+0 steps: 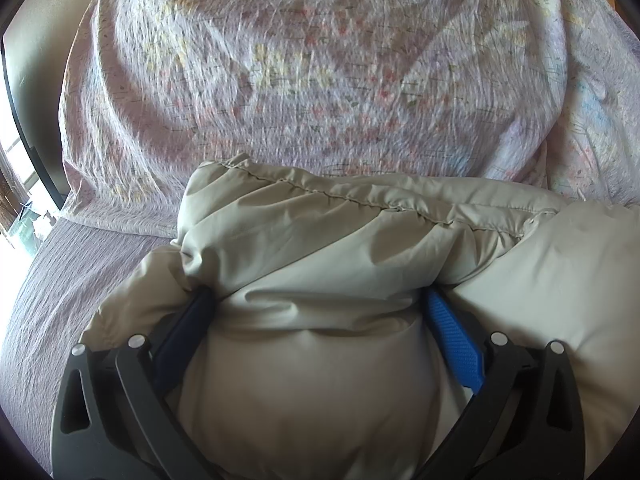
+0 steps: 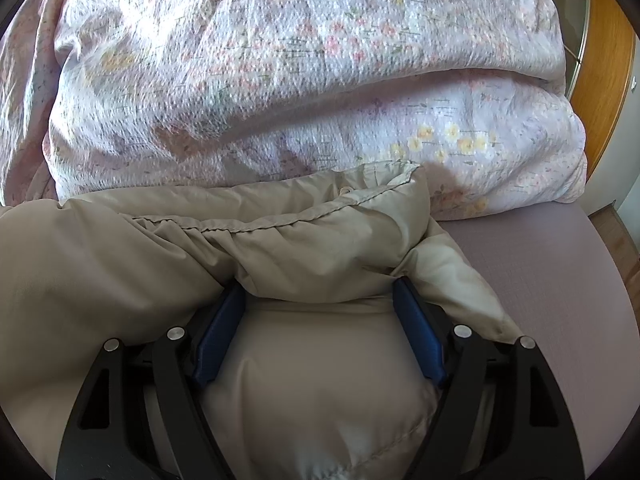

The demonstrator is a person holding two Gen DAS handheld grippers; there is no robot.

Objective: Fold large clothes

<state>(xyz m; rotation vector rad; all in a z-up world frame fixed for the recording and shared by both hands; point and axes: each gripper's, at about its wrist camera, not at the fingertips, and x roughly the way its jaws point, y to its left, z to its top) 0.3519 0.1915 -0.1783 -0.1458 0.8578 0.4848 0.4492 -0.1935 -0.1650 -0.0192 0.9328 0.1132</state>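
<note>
A puffy beige padded jacket [image 1: 320, 240] lies bunched on the bed, its stitched hem running across the top of the fold. My left gripper [image 1: 318, 300] has a thick roll of the jacket filling its jaws, and the blue pads [image 1: 452, 340] press into the padding on both sides. In the right wrist view the same jacket [image 2: 300, 240] bulges between the dark blue pads [image 2: 220, 332] of my right gripper [image 2: 320, 288], which stands wide and is closed on the thick fold. The fingertips of both grippers are buried under the fabric.
A floral pink and lilac duvet [image 1: 320, 80] is heaped just behind the jacket, also in the right wrist view [image 2: 300, 80]. A mauve bed sheet [image 1: 60, 280] shows on the left and on the right [image 2: 560, 280]. A wooden door [image 2: 604, 60] stands far right.
</note>
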